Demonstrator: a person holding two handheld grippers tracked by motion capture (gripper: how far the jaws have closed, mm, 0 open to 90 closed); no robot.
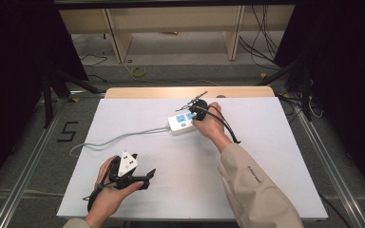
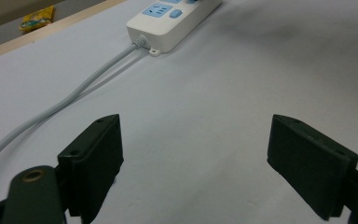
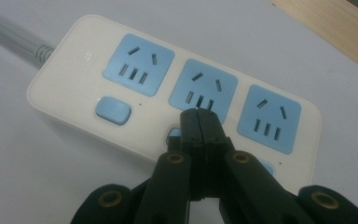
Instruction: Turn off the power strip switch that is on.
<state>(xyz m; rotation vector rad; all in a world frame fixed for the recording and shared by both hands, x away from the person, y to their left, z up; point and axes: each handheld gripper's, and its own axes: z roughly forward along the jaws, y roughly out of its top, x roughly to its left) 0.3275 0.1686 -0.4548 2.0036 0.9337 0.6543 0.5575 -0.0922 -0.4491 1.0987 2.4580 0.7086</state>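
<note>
A white power strip (image 1: 181, 121) with three blue sockets lies at the far middle of the white table (image 1: 266, 180), and its grey cable (image 1: 119, 138) runs away to the left. The right gripper (image 3: 199, 122) has its jaws pressed together with nothing between them, and the tips are over the middle socket (image 3: 204, 91) (just above its small blue switch). The left gripper (image 2: 193, 154) hovers near the front edge, with jaws wide apart and holding nothing.
</note>
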